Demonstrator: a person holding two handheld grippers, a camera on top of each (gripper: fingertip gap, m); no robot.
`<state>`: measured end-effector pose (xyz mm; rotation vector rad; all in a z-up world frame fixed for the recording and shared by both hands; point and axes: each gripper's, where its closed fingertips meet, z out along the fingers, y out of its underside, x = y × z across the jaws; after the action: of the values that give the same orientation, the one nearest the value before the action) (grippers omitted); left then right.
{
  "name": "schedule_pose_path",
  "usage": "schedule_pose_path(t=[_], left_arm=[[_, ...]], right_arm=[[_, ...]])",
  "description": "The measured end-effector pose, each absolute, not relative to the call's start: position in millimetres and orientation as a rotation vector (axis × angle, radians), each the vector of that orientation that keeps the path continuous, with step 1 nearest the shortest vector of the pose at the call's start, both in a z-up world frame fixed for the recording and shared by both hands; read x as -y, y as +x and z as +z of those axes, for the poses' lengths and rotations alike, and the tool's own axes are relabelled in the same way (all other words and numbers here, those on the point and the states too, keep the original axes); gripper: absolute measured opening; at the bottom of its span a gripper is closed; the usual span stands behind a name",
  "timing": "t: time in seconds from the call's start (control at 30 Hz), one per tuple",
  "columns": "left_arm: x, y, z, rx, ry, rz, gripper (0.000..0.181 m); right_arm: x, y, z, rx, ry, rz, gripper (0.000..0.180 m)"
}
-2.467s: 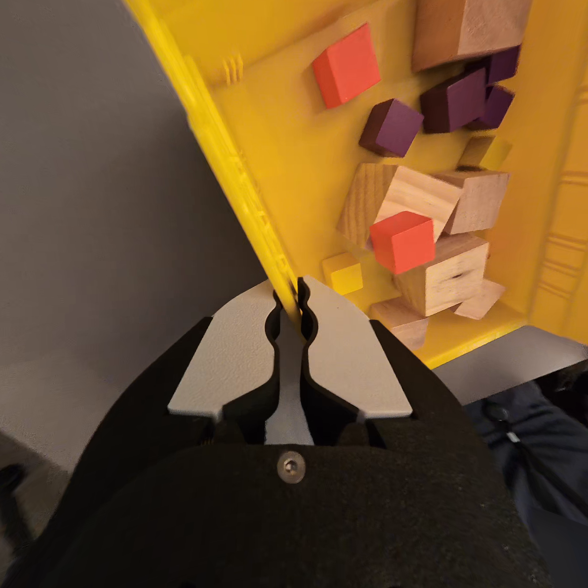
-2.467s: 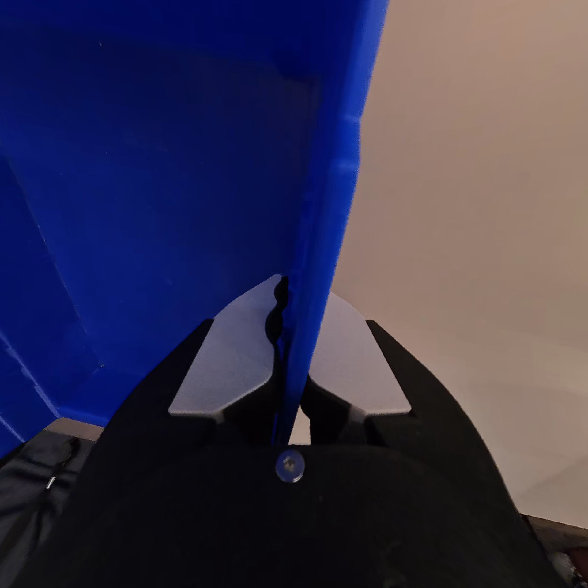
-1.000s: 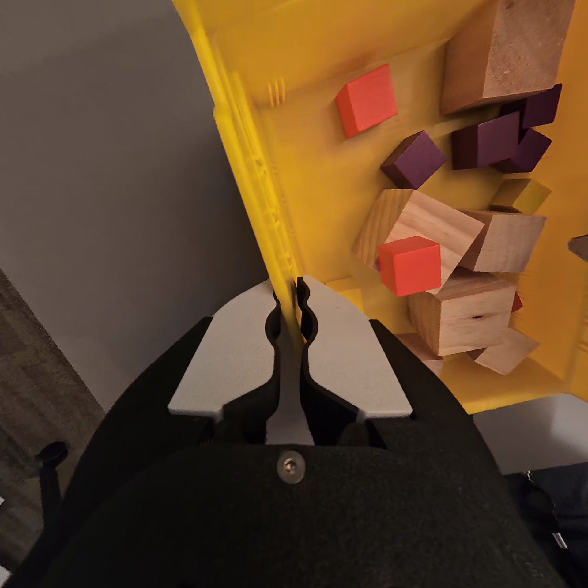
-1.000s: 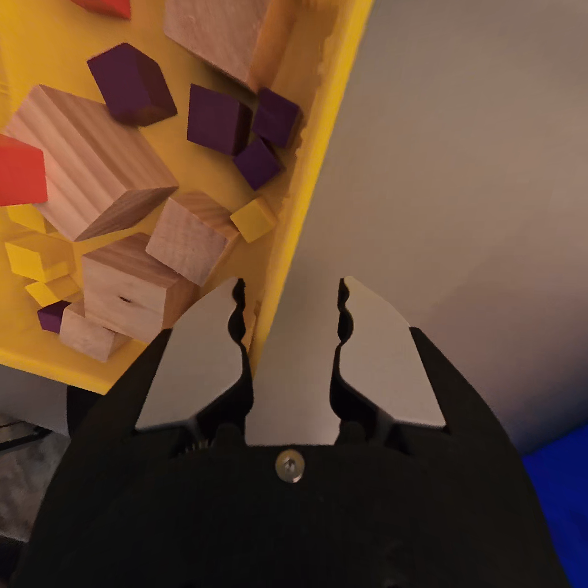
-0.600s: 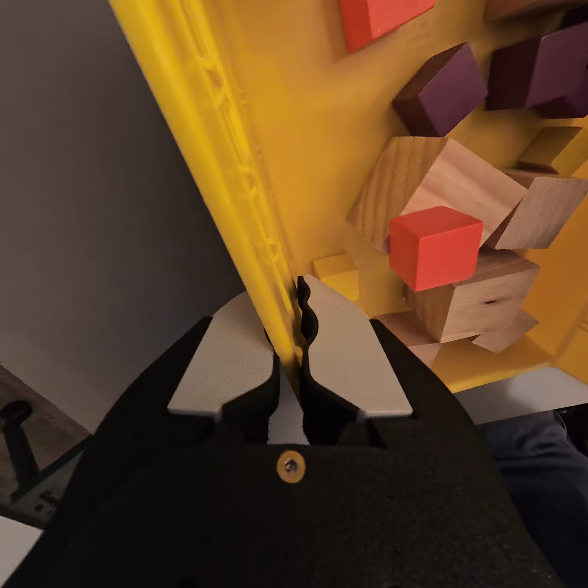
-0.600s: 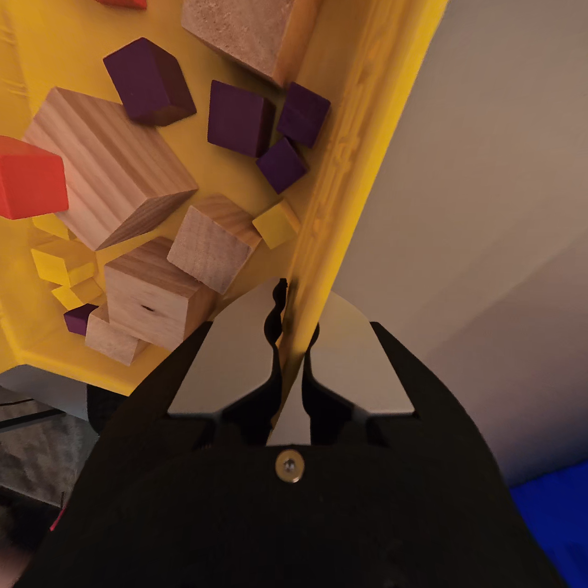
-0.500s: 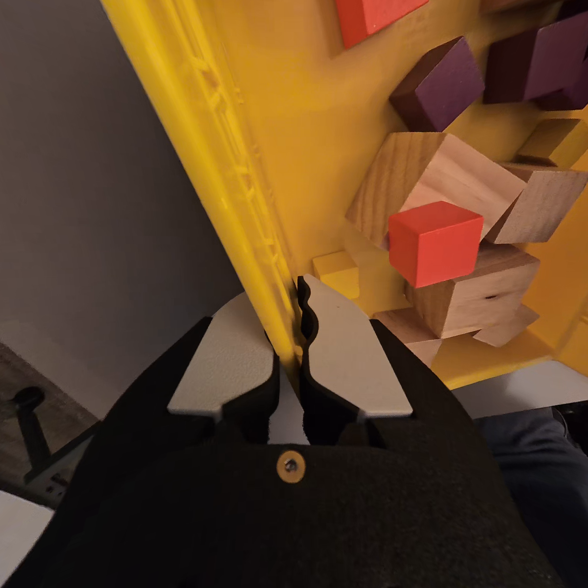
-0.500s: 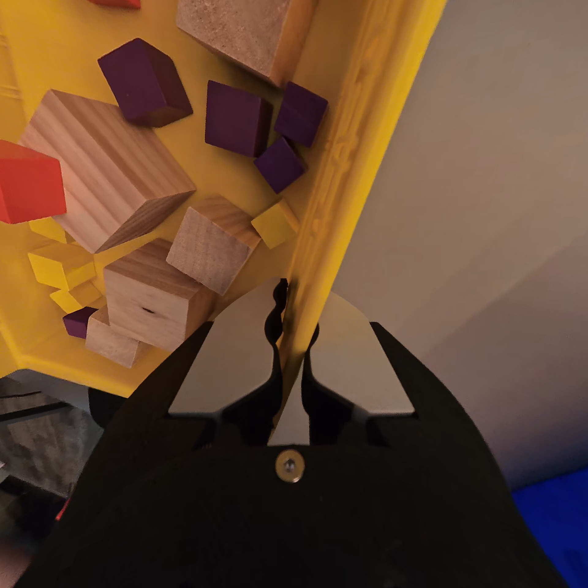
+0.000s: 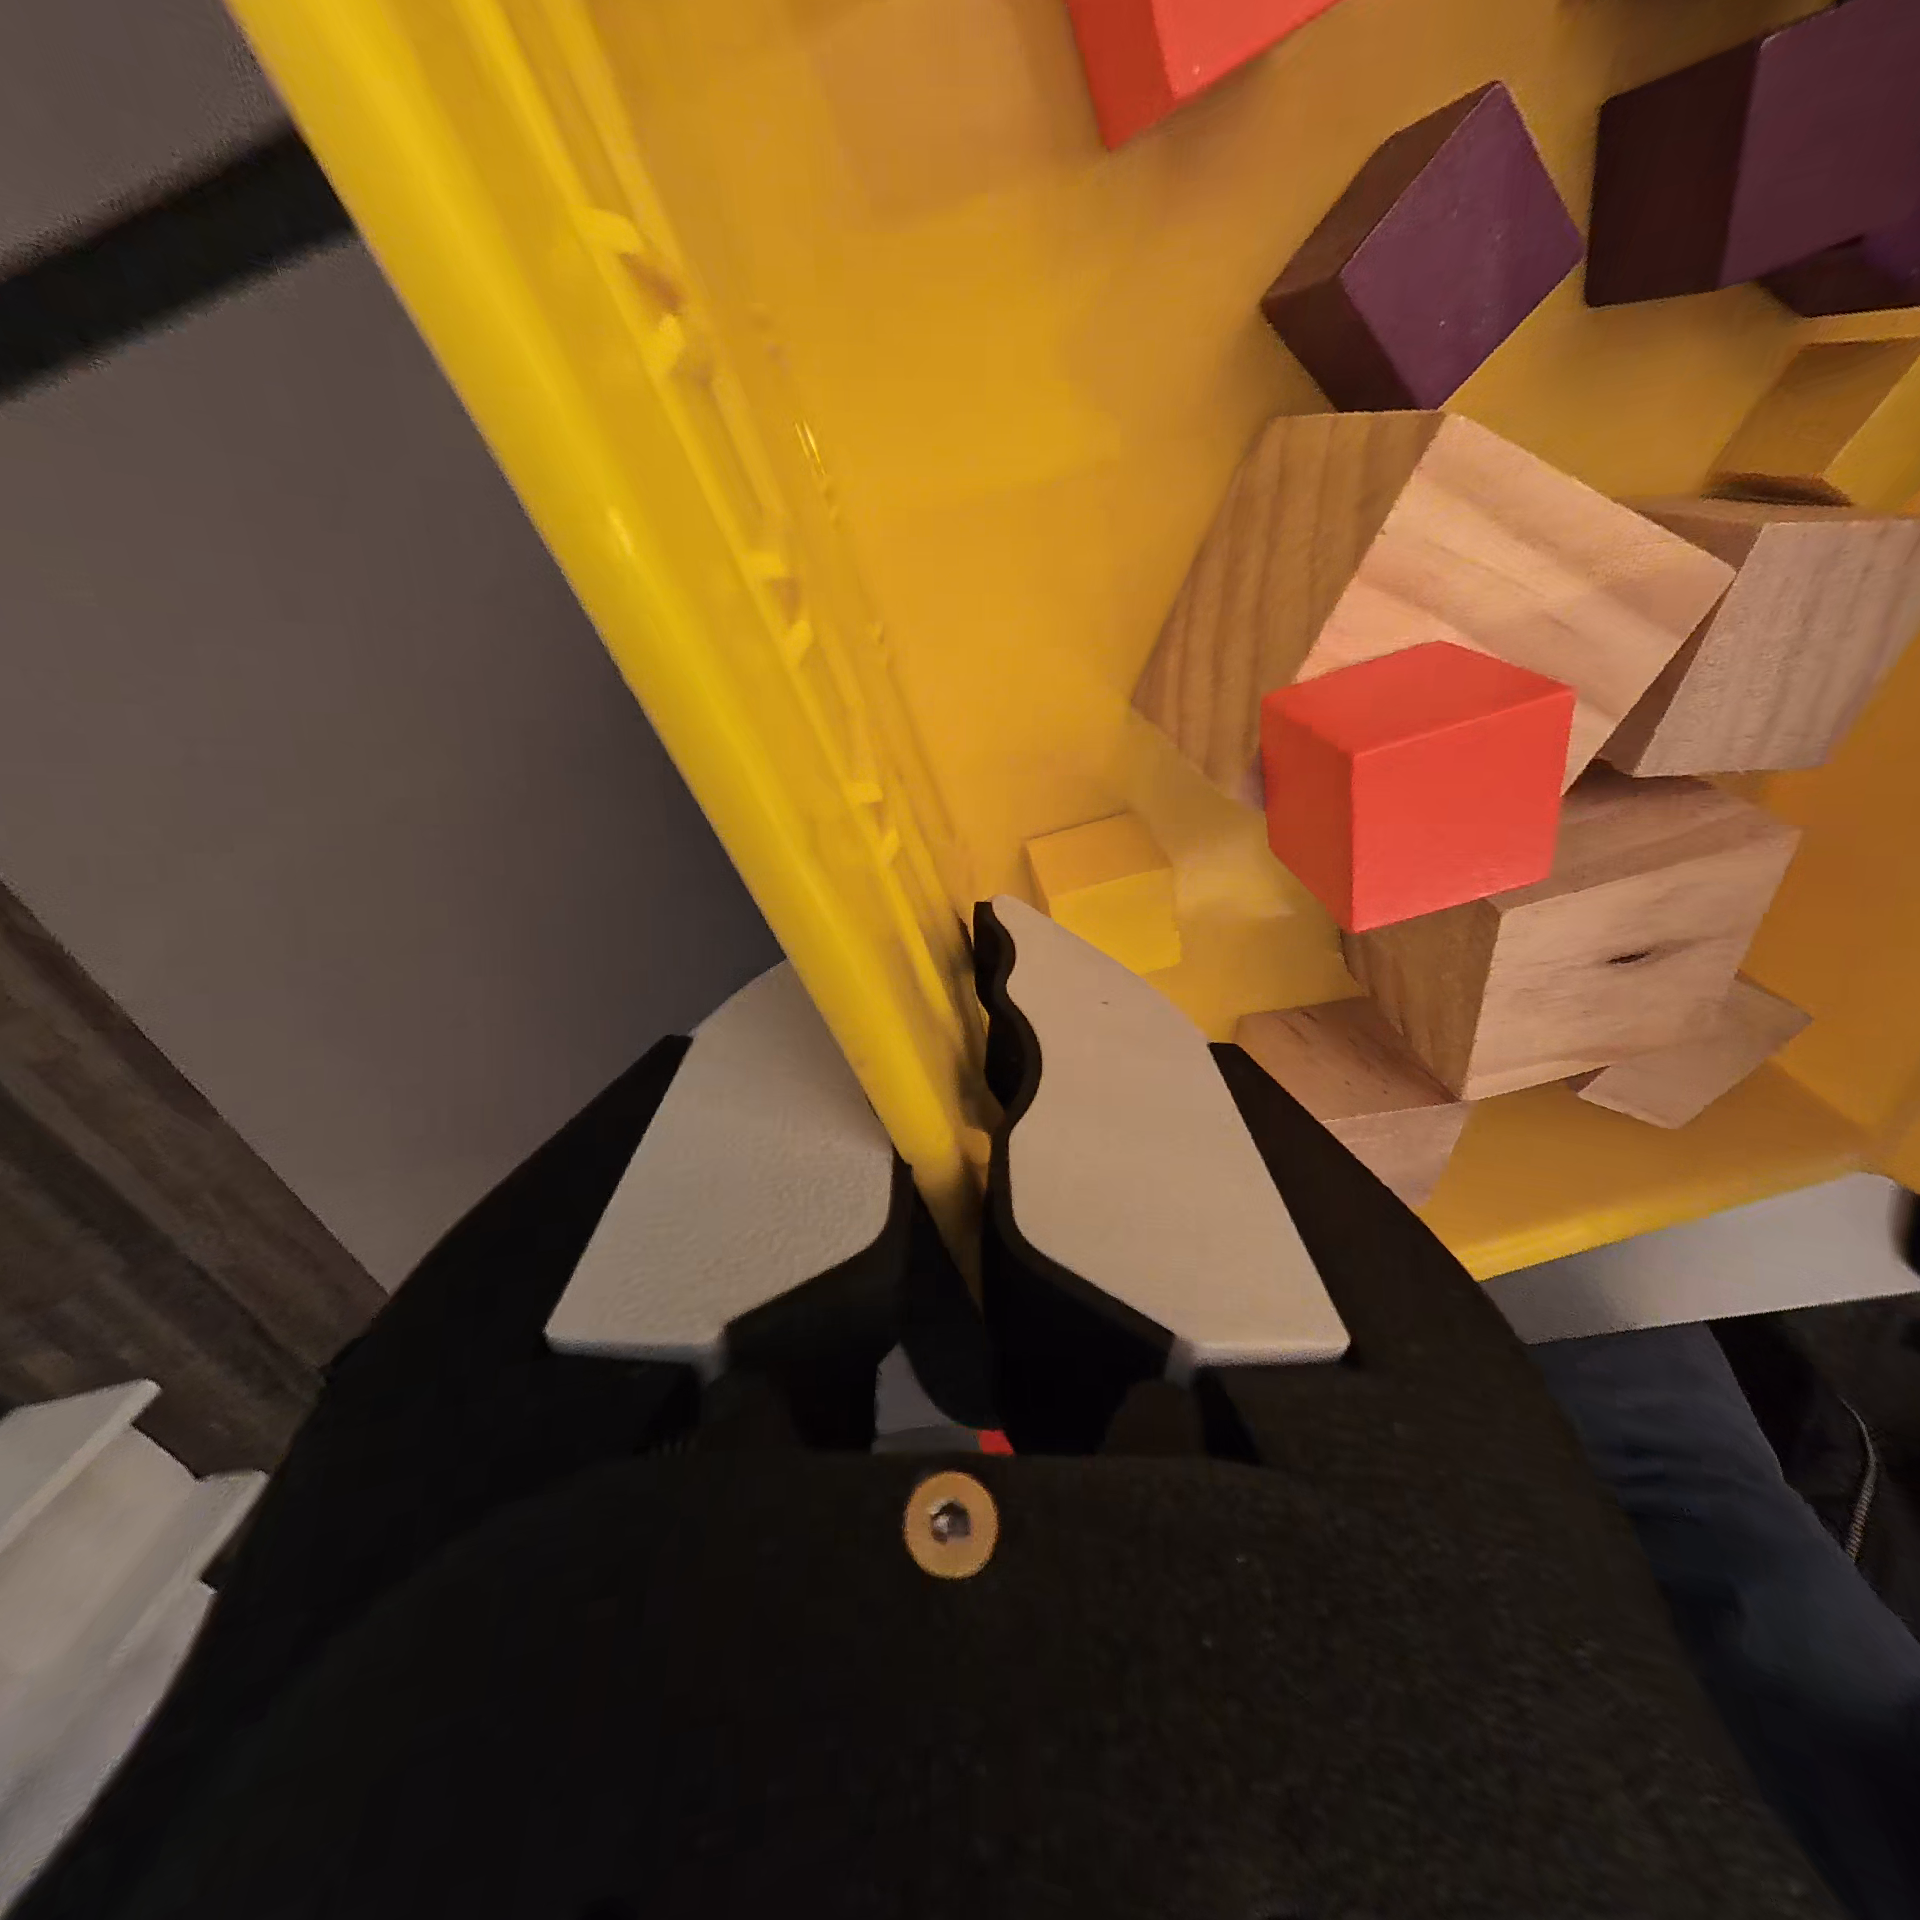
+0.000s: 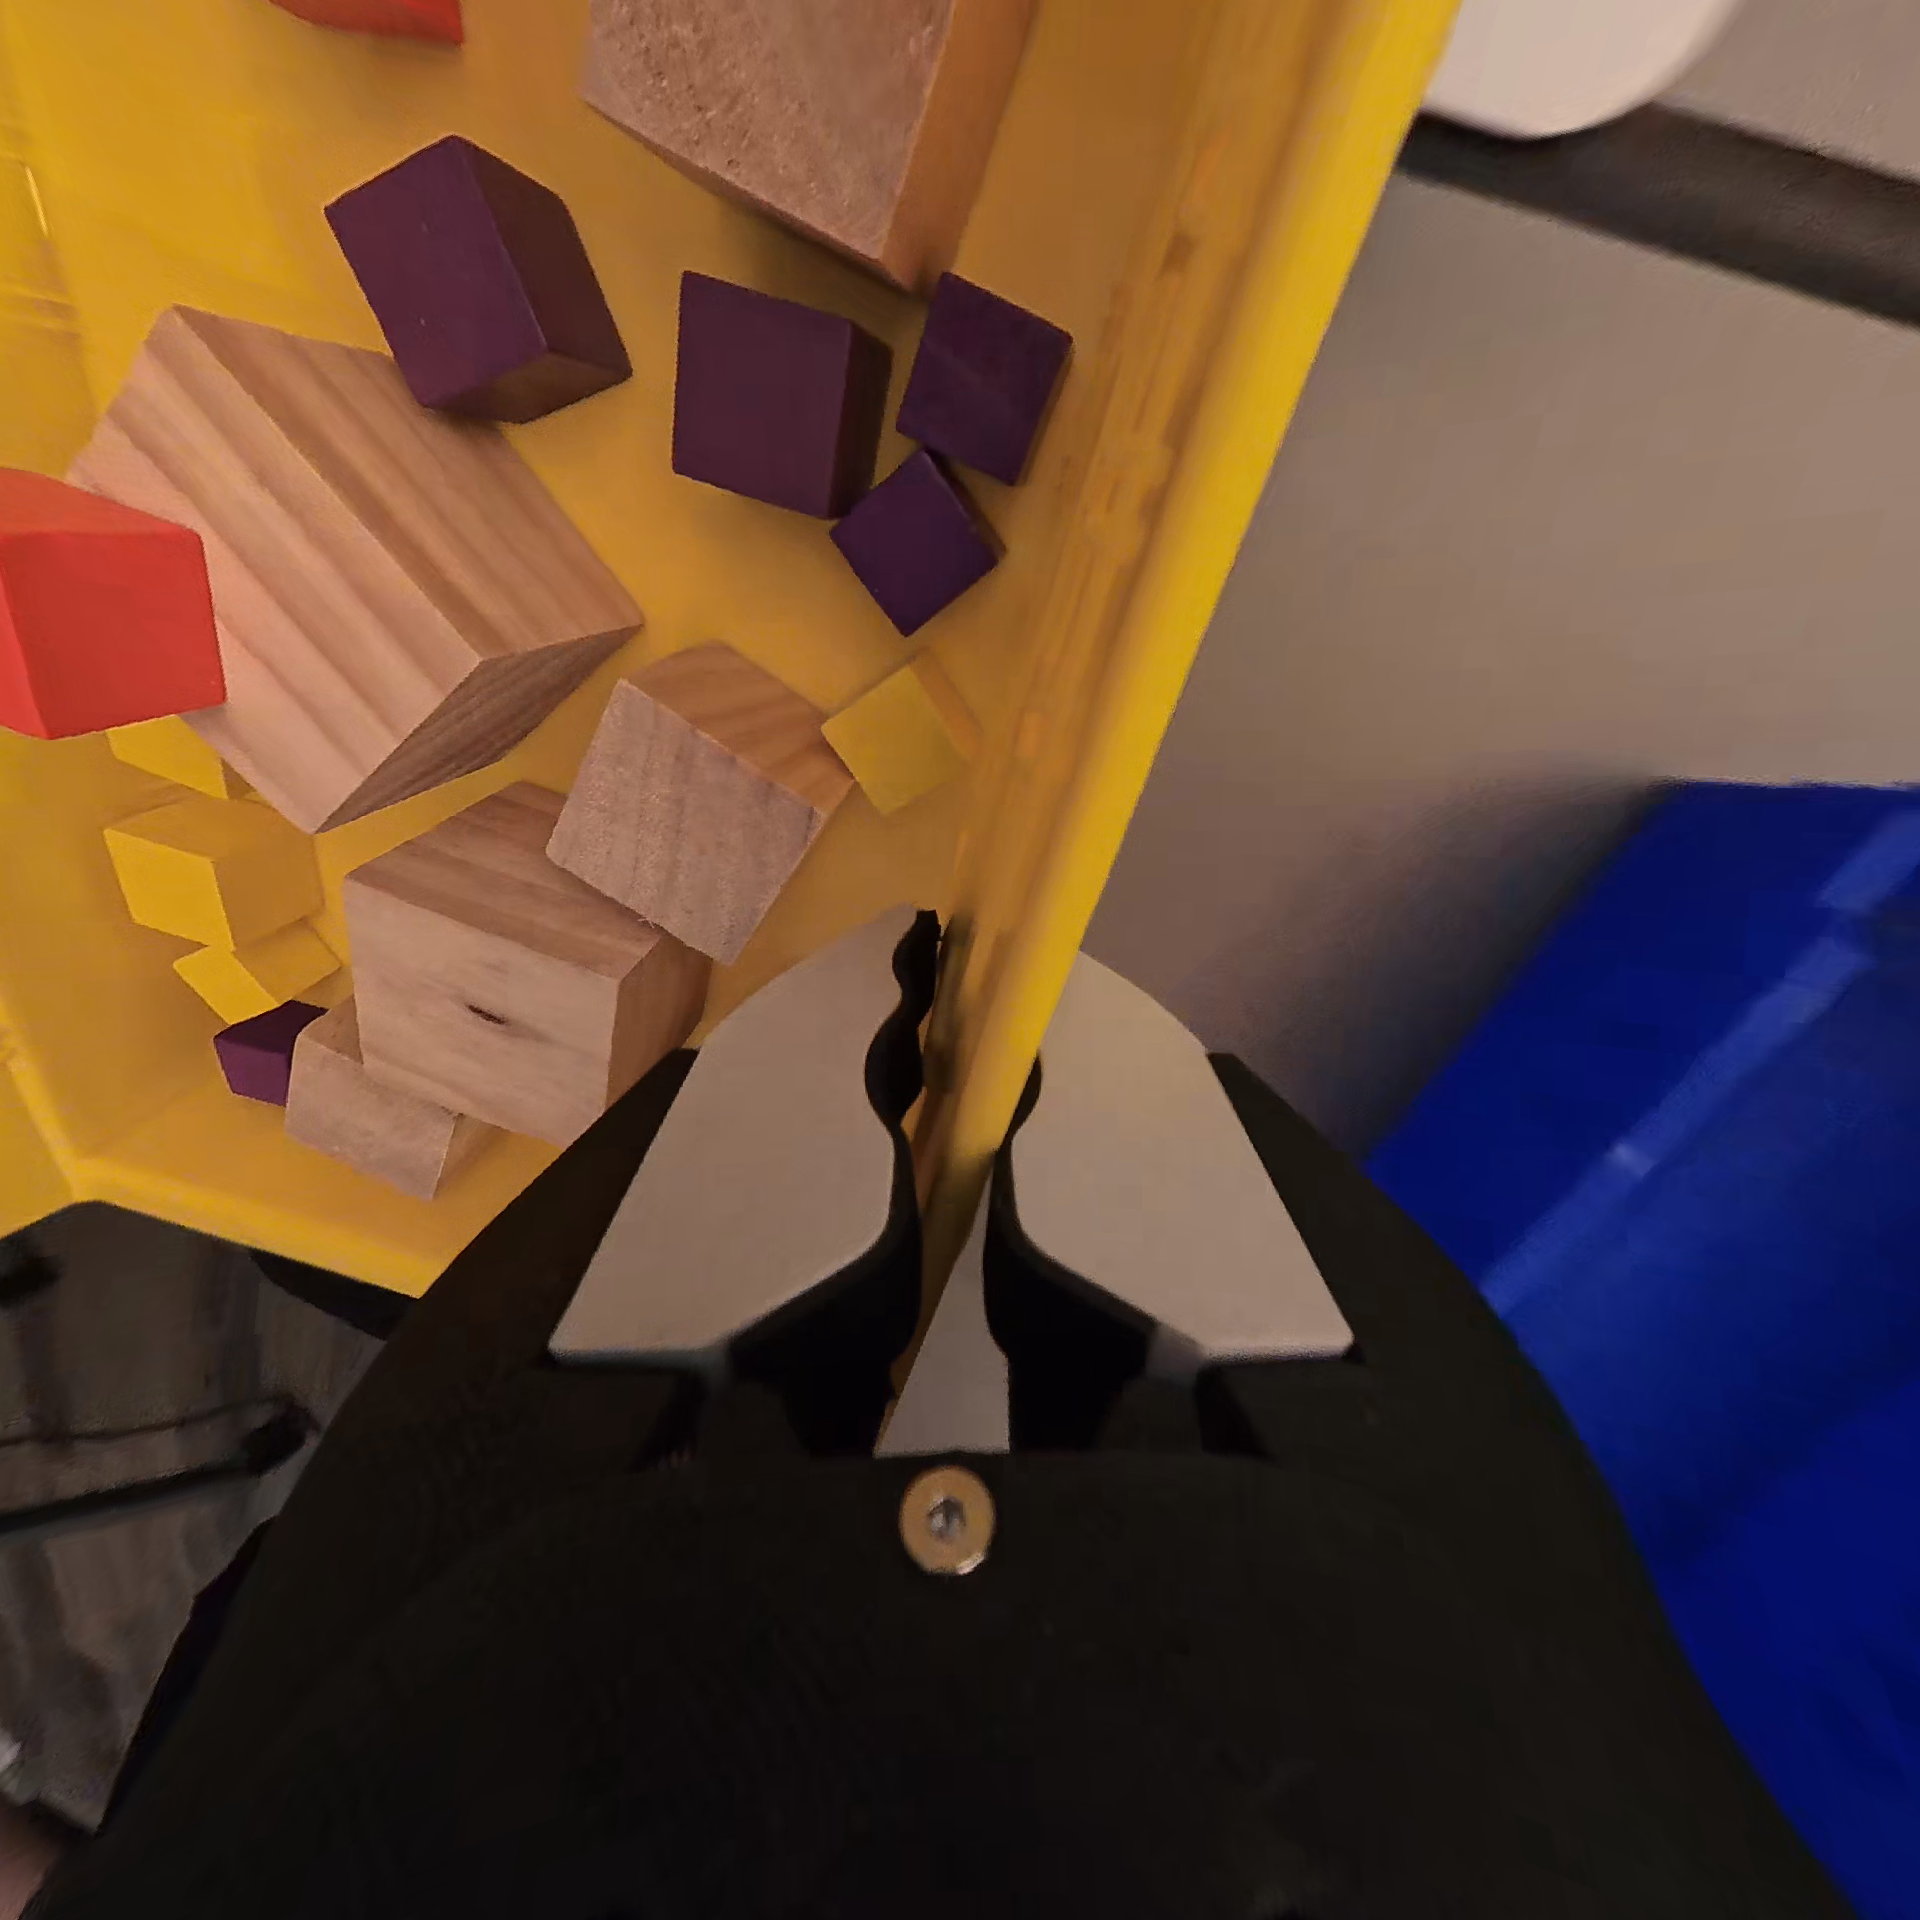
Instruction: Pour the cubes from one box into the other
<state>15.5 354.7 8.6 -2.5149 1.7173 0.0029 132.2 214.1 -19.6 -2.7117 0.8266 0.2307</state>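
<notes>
A yellow box (image 9: 665, 540) holds several cubes: plain wooden ones (image 9: 1455, 582), red ones (image 9: 1423, 779), purple ones (image 9: 1444, 239) and small yellow ones (image 9: 1112, 894). My left gripper (image 9: 956, 997) is shut on the box's left wall. My right gripper (image 10: 966, 997) is shut on the same box's right wall (image 10: 1143, 582). In the right wrist view the cubes lie piled toward the near end, wooden (image 10: 353, 582), purple (image 10: 769, 395) and red (image 10: 104, 613). A blue box (image 10: 1714, 1143) stands to the right on the grey table (image 10: 1455, 623).
A person's dark trouser leg (image 9: 1714, 1507) shows below the yellow box. A white round object (image 10: 1558, 62) sits at the far right edge of the table. Wood-look floor (image 9: 125, 1143) and a white frame part (image 9: 83, 1558) show at the lower left.
My right gripper let go of the blue box, moved to the yellow box and shut on its right wall. The left stayed shut on the left wall. The yellow box has shifted slightly.
</notes>
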Motion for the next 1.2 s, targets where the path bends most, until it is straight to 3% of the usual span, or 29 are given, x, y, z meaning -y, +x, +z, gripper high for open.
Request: schedule_pose_path(t=[0.3,0.6,0.97,1.2], left_arm=[[-214,170,71,-1.908,-2.218,-0.215,0.008],[-89,289,51,-1.992,-1.987,-0.565,0.008],[-72,337,52,-1.73,-1.789,-0.935,0.008],[-84,336,33,-1.711,-1.802,-0.967,0.008]], right_arm=[[-51,254,56,-1.056,-2.521,-0.007,0.007],[87,346,65,-1.166,-2.402,-0.369,0.007],[104,384,98,-0.968,-2.246,-0.817,0.008],[90,382,83,-0.923,-2.257,-0.841,0.008]])
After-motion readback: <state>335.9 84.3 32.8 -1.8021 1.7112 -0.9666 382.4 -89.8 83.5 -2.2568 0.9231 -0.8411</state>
